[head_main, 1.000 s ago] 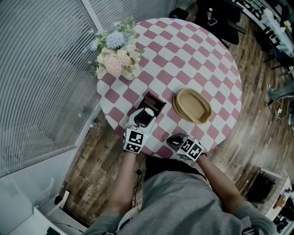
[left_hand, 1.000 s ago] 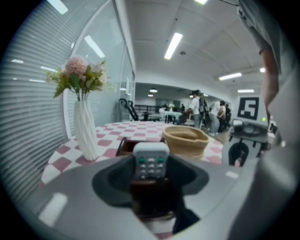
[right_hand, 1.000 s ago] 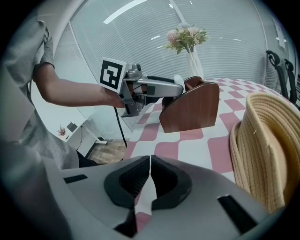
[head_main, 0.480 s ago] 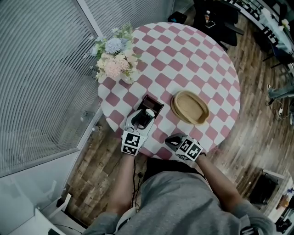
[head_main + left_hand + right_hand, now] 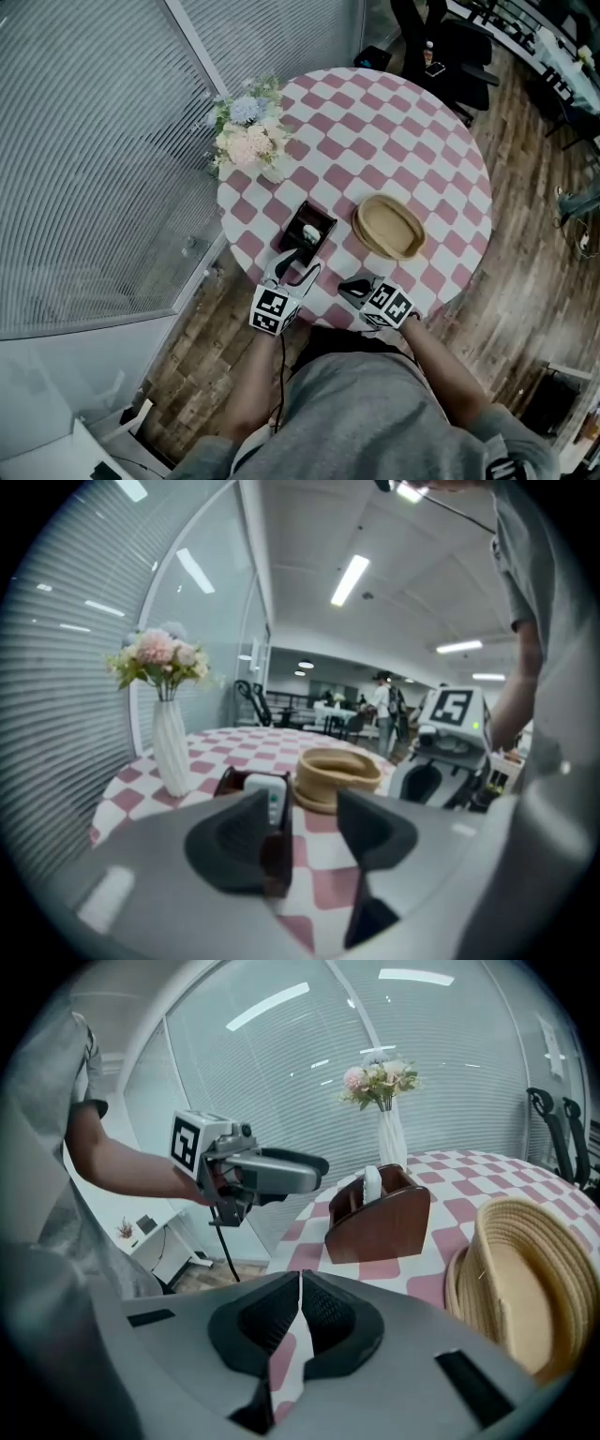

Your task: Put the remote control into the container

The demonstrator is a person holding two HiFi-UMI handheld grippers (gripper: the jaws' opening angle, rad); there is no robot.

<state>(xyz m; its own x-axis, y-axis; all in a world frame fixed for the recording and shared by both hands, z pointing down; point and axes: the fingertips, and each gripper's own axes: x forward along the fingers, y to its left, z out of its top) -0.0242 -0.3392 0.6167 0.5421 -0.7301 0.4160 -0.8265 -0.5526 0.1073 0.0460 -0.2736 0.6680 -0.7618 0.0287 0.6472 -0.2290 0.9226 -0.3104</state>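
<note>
The white remote control (image 5: 310, 232) stands upright inside the dark brown container (image 5: 302, 219) near the table's front left. It also shows in the left gripper view, where the remote control (image 5: 270, 797) rises from the container (image 5: 229, 781). My left gripper (image 5: 295, 270) is open and empty, just short of the container on the near side. Its jaws (image 5: 302, 817) are apart with nothing between them. My right gripper (image 5: 349, 287) rests shut and empty at the table's front edge; in its own view the right gripper (image 5: 298, 1284) faces the container (image 5: 380, 1220).
A woven oval basket (image 5: 390, 226) lies right of the container on the pink checked round table (image 5: 403, 131). A white vase of flowers (image 5: 249, 141) stands at the table's left edge. Blinds and glass run along the left; wooden floor surrounds the table.
My left gripper, earlier over the container with the remote between its jaws, has let go and drawn back toward me. The remote stays in the container. The right gripper has barely moved.
</note>
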